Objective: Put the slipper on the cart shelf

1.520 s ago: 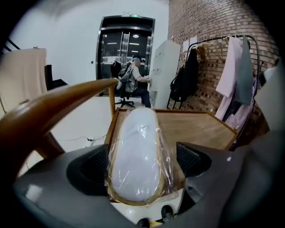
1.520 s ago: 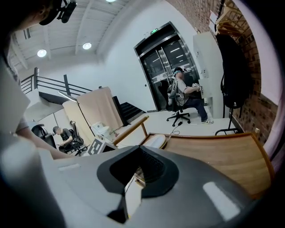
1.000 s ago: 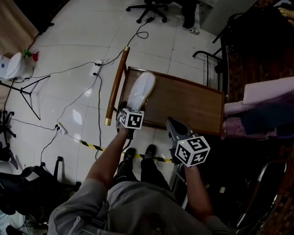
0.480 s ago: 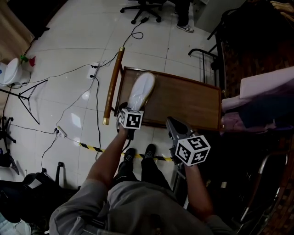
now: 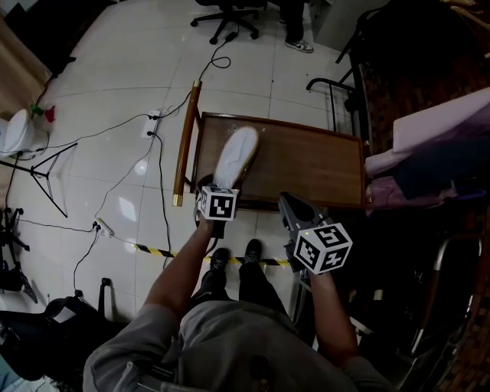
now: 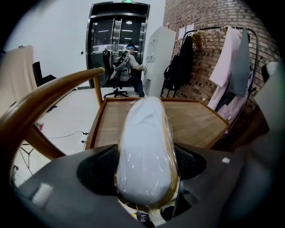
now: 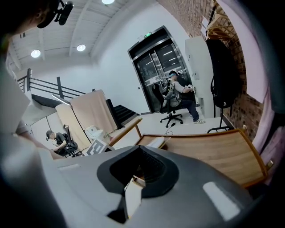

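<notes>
A white slipper [image 5: 234, 155] wrapped in clear film lies lengthwise on the left part of the wooden cart top [image 5: 310, 164]. My left gripper [image 5: 211, 184] is at its near end. In the left gripper view the slipper [image 6: 147, 133] fills the gap between the jaws. The jaws are closing and both dark pads [image 6: 189, 162] touch its sides. My right gripper [image 5: 295, 207] hangs apart from the slipper, in front of the cart's near edge. In the right gripper view its jaws [image 7: 142, 171] are together with nothing held.
The cart's wooden handle [image 5: 186, 144] runs along its left side. Cables [image 5: 157, 164] and striped tape [image 5: 153, 246] lie on the tiled floor. Clothes hang on a rack [image 5: 429, 145] to the right. An office chair [image 5: 230, 9] stands beyond the cart, and a tripod [image 5: 42, 164] at the left.
The head view has shifted a little, so the cart sits lower and more central. The left gripper stays at the slipper's near end. The right gripper holds its place.
</notes>
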